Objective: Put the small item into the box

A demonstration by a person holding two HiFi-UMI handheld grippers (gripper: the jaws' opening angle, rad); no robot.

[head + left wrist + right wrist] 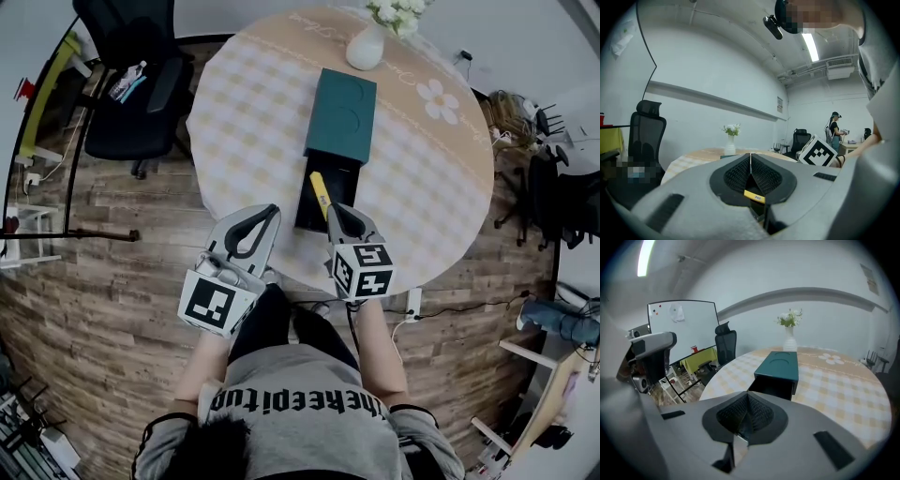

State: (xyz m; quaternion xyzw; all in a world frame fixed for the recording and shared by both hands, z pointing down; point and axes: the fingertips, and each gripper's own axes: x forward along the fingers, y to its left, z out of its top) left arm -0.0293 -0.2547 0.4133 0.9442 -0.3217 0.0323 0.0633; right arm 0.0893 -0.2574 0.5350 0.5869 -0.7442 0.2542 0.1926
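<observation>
A teal box (342, 112) lies on the round checked table (441, 187), its black drawer (307, 214) pulled out toward me. A small yellow item (320, 192) lies slanted in the drawer. My right gripper (336, 211) is shut, its tips at the item's near end; I cannot tell if they touch it. In the right gripper view the shut right gripper (748, 397) shows nothing between its jaws, with the box (780, 364) and drawer (771, 387) just ahead. My left gripper (274, 210) hangs shut and empty at the table's near edge, also empty in its own view (750, 157).
A white vase of flowers (367, 42) stands at the table's far side behind the box. A black office chair (141, 89) is on the wooden floor to the left. More chairs and clutter sit on the right.
</observation>
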